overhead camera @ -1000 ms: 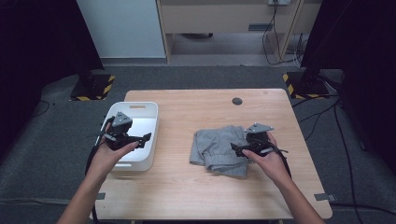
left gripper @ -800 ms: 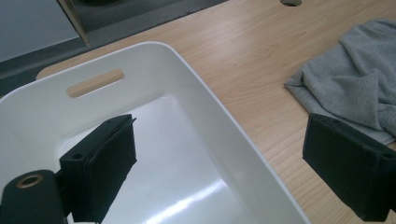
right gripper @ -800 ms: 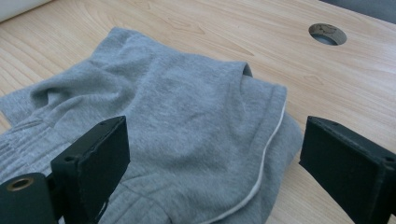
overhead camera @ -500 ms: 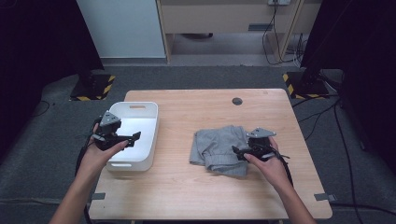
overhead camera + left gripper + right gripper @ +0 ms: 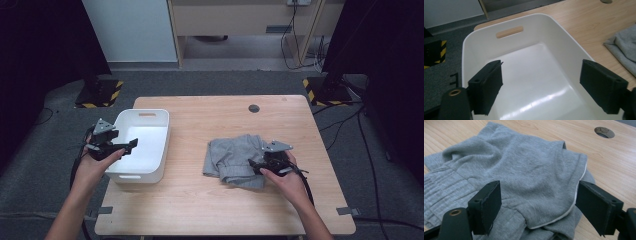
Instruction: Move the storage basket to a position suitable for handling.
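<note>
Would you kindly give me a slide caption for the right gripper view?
Right gripper, jaws open and just closing somewhat, poised over crumpled grey sweat shorts on the wooden table.

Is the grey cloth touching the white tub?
Apart. The high view shows bare wood between the grey cloth and the white tub.

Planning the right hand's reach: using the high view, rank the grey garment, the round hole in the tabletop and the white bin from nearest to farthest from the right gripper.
1. Grey garment, right beneath the right gripper.
2. Round hole, toward the table's far edge.
3. White bin, across at the table's left side.
</note>
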A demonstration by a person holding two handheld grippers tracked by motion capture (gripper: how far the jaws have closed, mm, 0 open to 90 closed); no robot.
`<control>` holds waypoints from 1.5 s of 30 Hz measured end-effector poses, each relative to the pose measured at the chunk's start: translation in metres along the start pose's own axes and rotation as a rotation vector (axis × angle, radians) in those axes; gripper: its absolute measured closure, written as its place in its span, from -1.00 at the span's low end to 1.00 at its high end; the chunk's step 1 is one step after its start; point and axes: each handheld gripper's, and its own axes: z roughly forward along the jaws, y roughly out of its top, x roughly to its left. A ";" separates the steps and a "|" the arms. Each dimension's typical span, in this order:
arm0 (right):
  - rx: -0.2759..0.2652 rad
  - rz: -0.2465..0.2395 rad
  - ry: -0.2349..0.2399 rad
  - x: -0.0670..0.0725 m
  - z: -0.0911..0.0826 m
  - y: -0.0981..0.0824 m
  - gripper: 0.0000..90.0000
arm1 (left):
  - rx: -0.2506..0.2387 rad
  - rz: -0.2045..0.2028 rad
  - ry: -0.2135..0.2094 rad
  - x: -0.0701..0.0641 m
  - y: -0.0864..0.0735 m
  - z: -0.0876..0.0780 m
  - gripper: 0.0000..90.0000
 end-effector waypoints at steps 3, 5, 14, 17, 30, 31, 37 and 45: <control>-0.006 0.001 -0.002 0.000 -0.001 0.001 -0.54 | 0.003 -0.017 0.024 0.008 -0.002 0.001 -0.52; -0.007 0.004 -0.001 -0.001 -0.002 0.001 -0.54 | 0.004 -0.031 0.044 0.014 -0.005 0.001 -0.52; -0.011 0.015 -0.005 -0.004 -0.005 -0.001 -0.56 | 0.019 -0.095 0.114 0.040 -0.016 0.001 -0.55; -0.009 0.024 -0.006 -0.006 -0.006 -0.002 -0.56 | 0.038 -0.104 0.121 0.047 -0.020 0.002 -0.55; -0.003 0.014 -0.011 -0.005 -0.006 -0.002 -0.56 | 0.069 -0.117 0.126 0.054 -0.032 0.009 -0.49; -0.001 0.014 -0.009 -0.006 -0.006 -0.002 -0.56 | 0.071 -0.114 0.126 0.055 -0.032 0.009 -0.45; -0.003 0.019 -0.010 -0.006 -0.006 -0.002 -0.56 | 0.077 -0.111 0.136 0.056 -0.034 0.011 -0.31; -0.002 0.015 -0.014 -0.006 -0.006 -0.003 -0.55 | 0.097 -0.115 0.134 0.058 -0.038 0.013 0.07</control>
